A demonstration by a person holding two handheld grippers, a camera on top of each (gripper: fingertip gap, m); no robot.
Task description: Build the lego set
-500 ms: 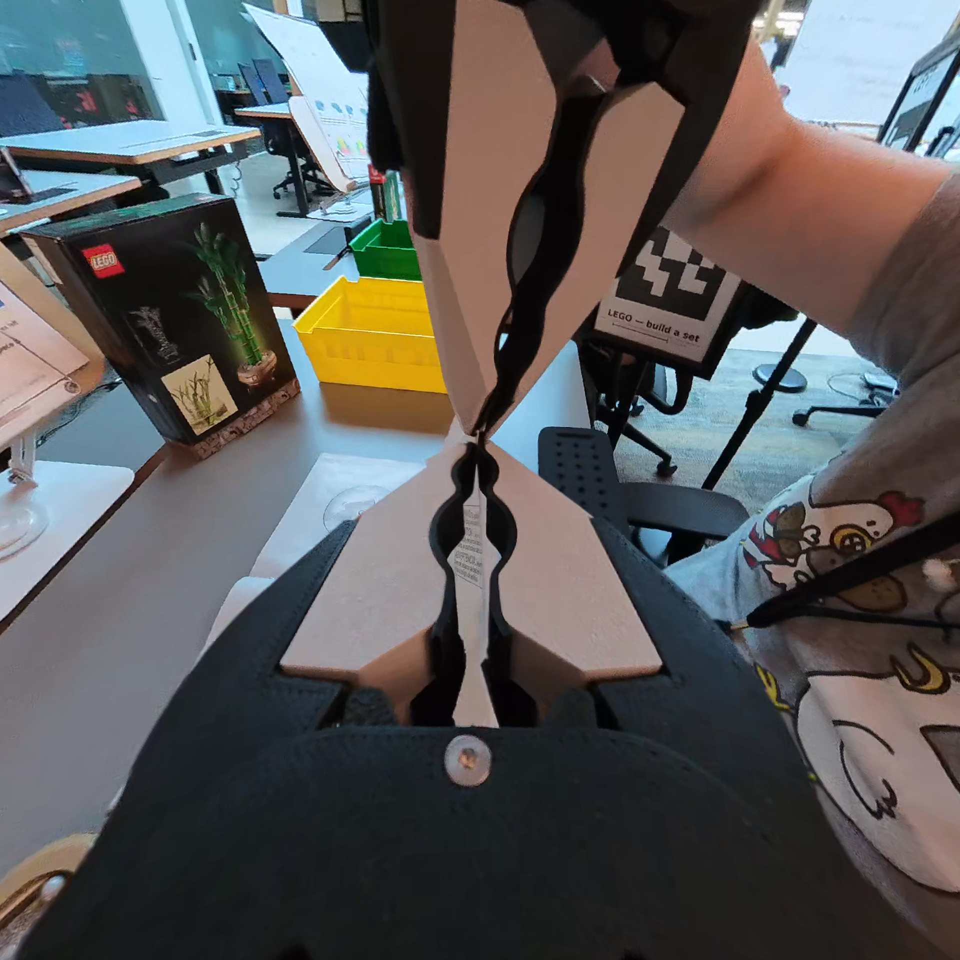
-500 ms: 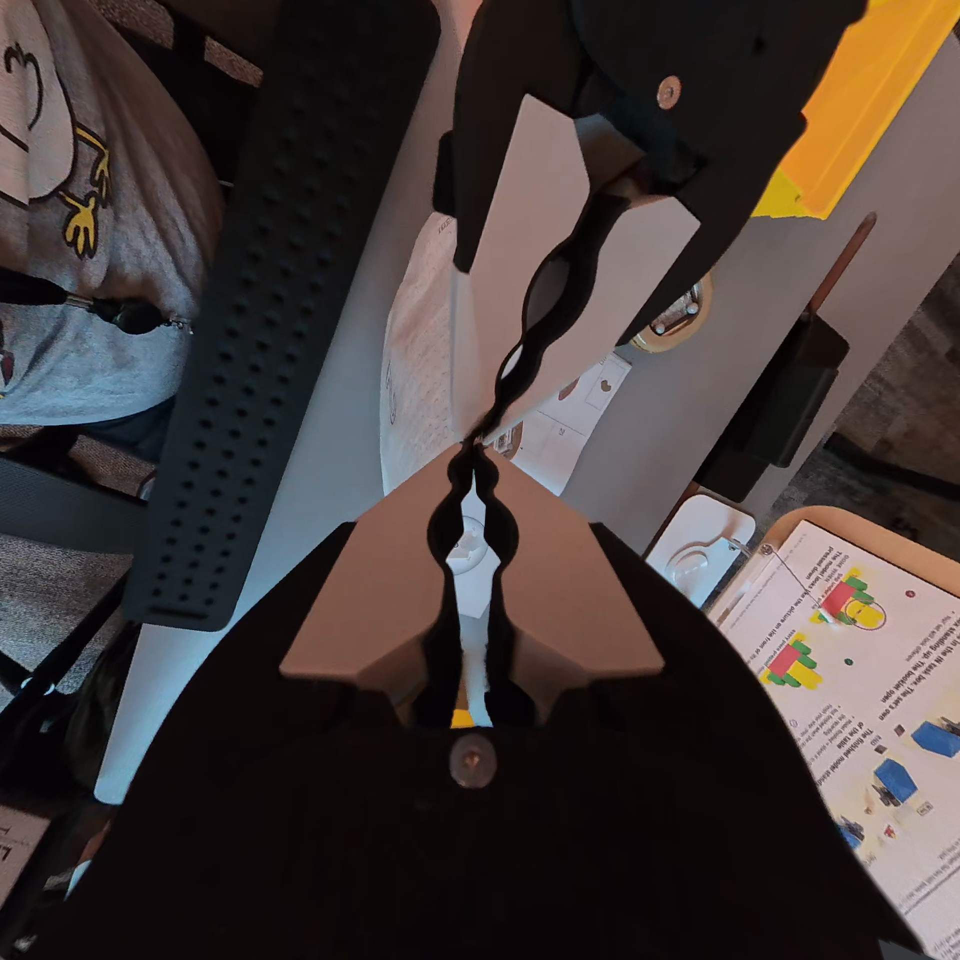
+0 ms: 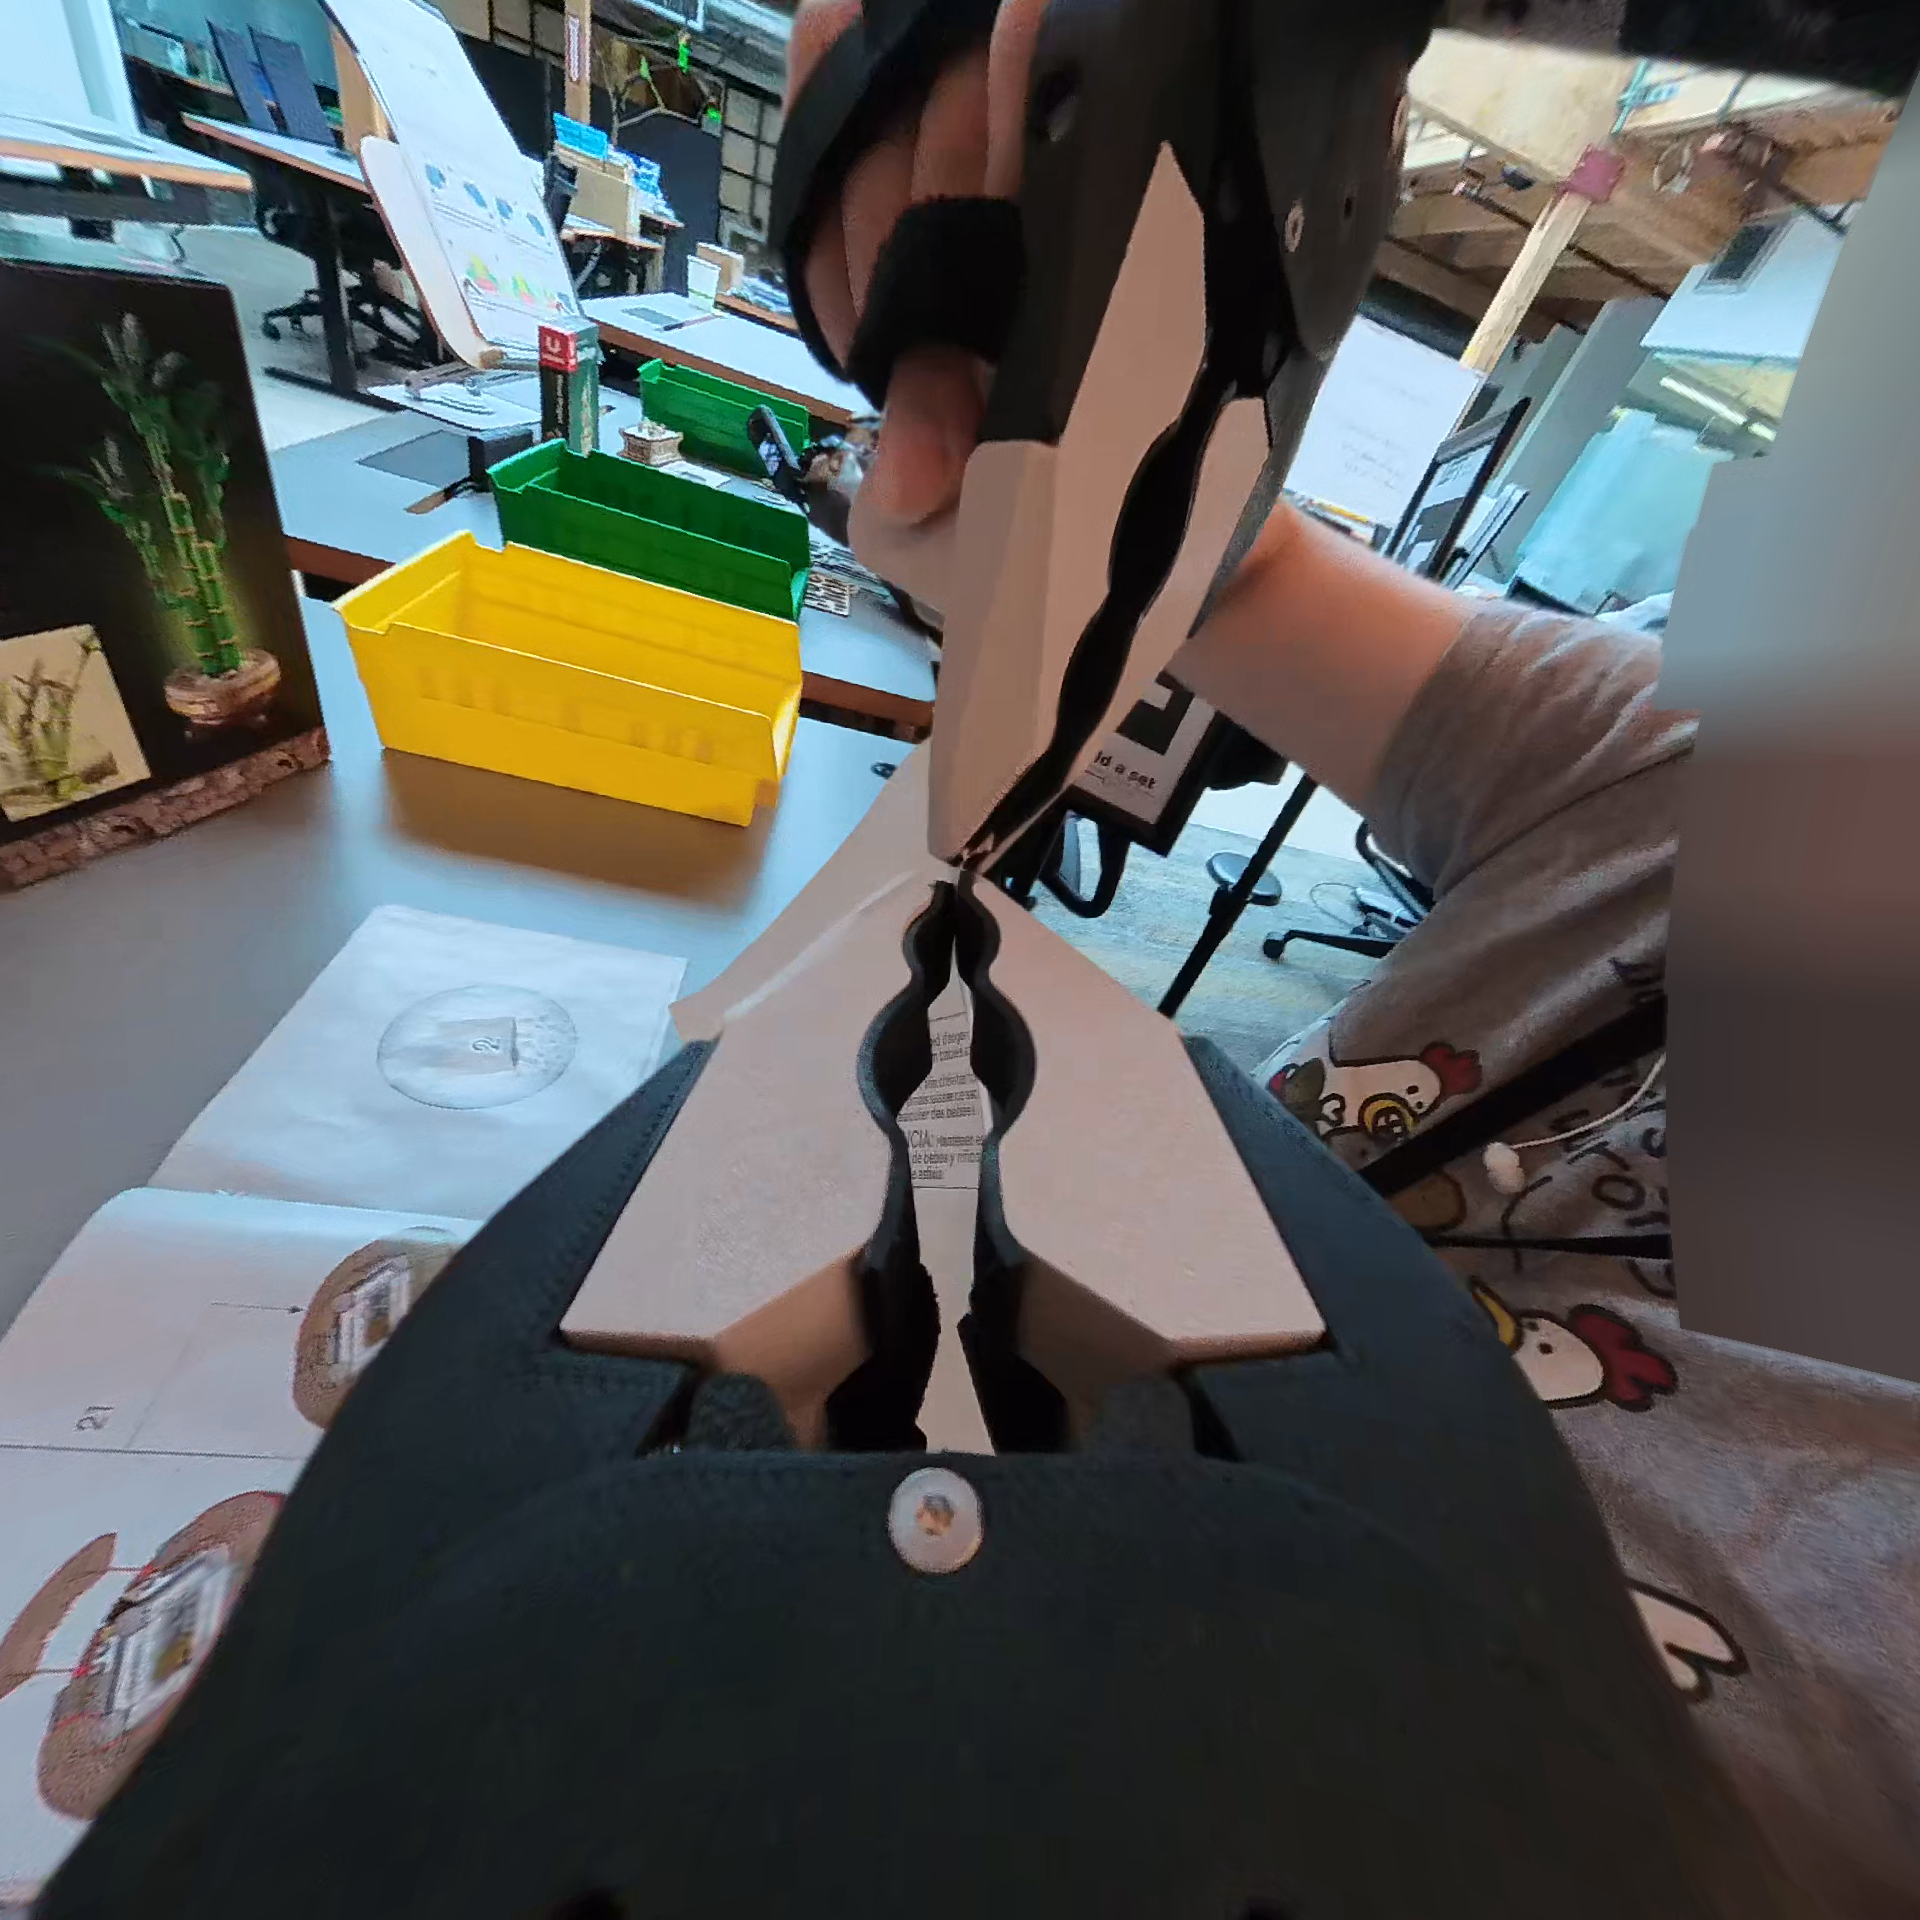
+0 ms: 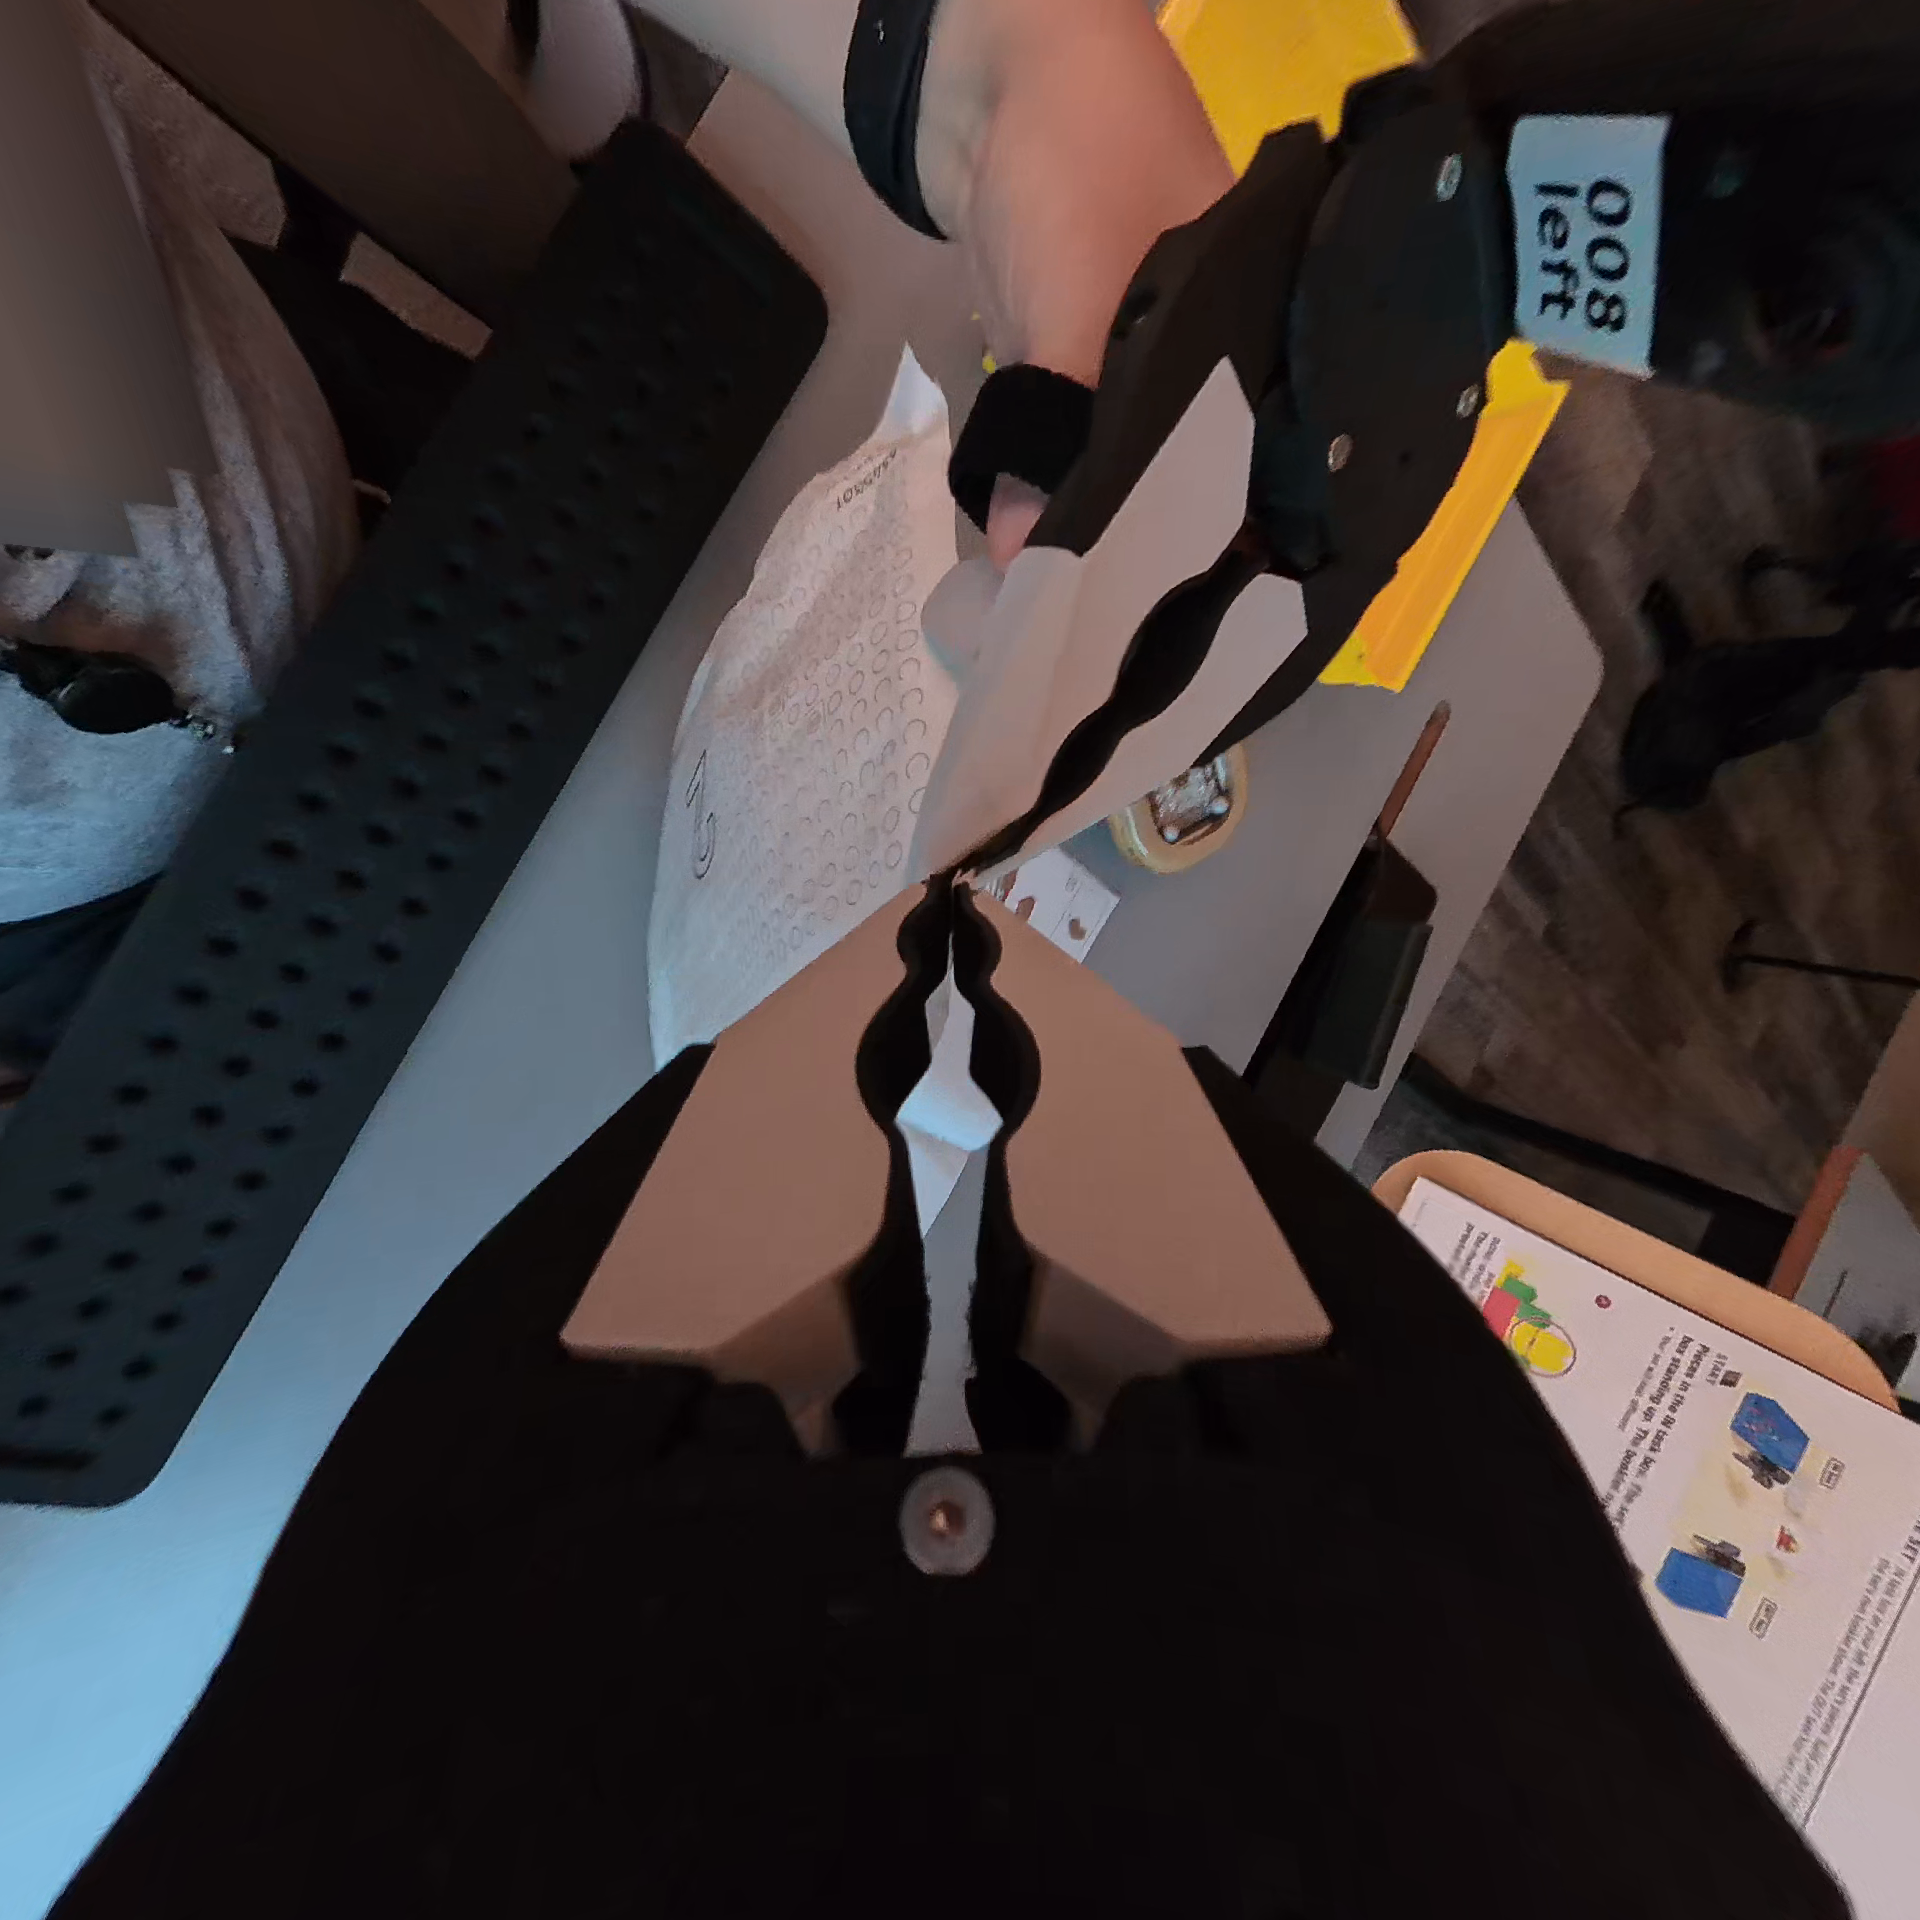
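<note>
left wrist view: both grippers' fingers (image 3: pixel 914 997) clenched on white paper bag (image 4: pixel 790 748), tips meeting.

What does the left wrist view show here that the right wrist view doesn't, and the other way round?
Only the left wrist view shows the green plastic bin, the black set box with a bamboo picture and the open instruction booklet. Only the right wrist view shows the black perforated chair arm and a printed sheet with blue and yellow figures. Both show the left gripper and right gripper shut tip to tip on a white paper parts bag, plus the yellow plastic bin.
</note>
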